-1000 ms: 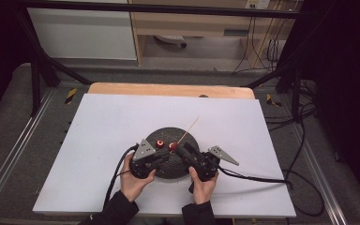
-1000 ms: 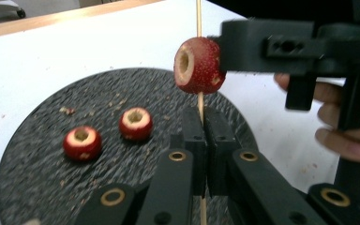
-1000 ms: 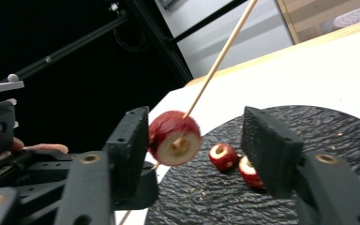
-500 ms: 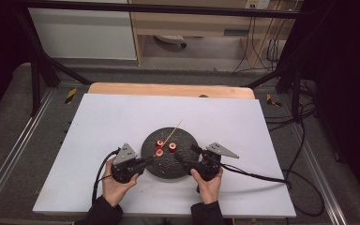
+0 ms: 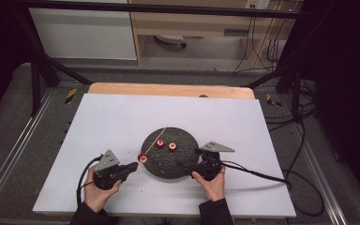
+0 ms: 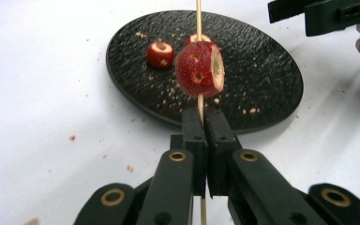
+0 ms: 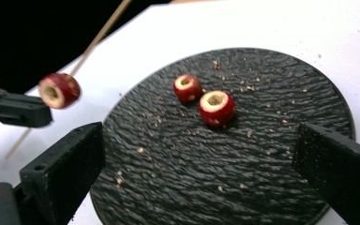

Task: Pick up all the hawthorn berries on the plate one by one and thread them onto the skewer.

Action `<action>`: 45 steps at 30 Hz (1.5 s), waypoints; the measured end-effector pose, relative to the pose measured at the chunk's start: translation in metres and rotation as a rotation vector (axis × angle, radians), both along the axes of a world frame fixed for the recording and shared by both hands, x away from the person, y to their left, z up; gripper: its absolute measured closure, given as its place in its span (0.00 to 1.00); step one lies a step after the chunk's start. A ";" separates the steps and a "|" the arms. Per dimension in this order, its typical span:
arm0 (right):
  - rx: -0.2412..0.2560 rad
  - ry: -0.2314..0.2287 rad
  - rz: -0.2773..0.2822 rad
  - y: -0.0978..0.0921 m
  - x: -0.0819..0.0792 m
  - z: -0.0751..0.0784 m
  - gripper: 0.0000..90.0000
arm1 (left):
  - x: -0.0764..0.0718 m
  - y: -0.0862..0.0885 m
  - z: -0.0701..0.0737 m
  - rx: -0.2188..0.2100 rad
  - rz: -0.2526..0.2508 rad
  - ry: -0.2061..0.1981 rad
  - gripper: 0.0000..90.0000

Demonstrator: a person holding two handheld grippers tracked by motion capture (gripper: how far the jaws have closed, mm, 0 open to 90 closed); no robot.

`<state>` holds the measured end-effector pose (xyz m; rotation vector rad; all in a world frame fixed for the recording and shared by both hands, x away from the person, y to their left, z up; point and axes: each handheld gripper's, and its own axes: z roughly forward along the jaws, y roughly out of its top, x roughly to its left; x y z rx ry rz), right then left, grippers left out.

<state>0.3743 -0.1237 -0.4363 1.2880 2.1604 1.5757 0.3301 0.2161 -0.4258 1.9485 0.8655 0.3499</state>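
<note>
Holding the skewer (image 6: pixel 199 101) pinched in your left gripper (image 6: pixel 201 123) with one red fruit (image 6: pixel 200 69) threaded just off the black plate's (image 5: pixel 187 166) left rim, your right gripper (image 7: pixel 201 173), jaws spread, probably next needs a fruit piece (image 7: pixel 217 107) from the plate.

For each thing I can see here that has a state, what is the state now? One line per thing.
left gripper: shut on the skewer.
right gripper: open, holding nothing, over the plate's near edge.
skewer: held below the threaded fruit, passing over the plate.
threaded fruit: cored, pierced by the skewer, lifted off the plate.
two loose fruits: cored, lying on the plate.
plate: flat on the table, scattered with crumbs.
</note>
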 end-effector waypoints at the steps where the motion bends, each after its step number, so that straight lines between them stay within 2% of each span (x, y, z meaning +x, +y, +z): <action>1: -0.011 0.008 0.006 0.000 0.001 0.001 0.04 | -0.001 0.002 -0.001 -0.001 -0.002 0.003 0.98; 9: -0.180 0.028 0.069 0.011 0.021 0.022 0.07 | -0.004 0.014 -0.008 0.011 -0.009 0.018 0.98; 14: -0.279 0.064 0.112 0.022 0.038 0.035 0.08 | -0.006 0.018 -0.009 0.017 -0.009 0.018 0.98; 17: -0.349 0.086 0.144 0.031 0.048 0.037 0.09 | -0.007 0.019 -0.010 0.018 -0.015 0.018 0.98; 20: -0.389 0.123 0.172 0.039 0.056 0.037 0.09 | -0.006 0.019 -0.011 0.016 -0.016 0.024 0.98; 28: -0.521 0.160 0.217 0.056 0.076 0.039 0.20 | -0.006 0.020 -0.013 0.019 -0.013 0.031 0.98; 32: -0.533 0.180 0.232 0.062 0.085 0.040 0.28 | -0.006 0.020 -0.013 0.019 -0.015 0.031 0.98; 36: -0.585 0.198 0.247 0.069 0.092 0.038 0.34 | -0.005 0.020 -0.013 0.019 -0.018 0.033 0.98; 45: -0.601 0.250 0.254 0.079 0.100 0.032 0.49 | -0.005 0.020 -0.014 0.020 -0.019 0.038 0.98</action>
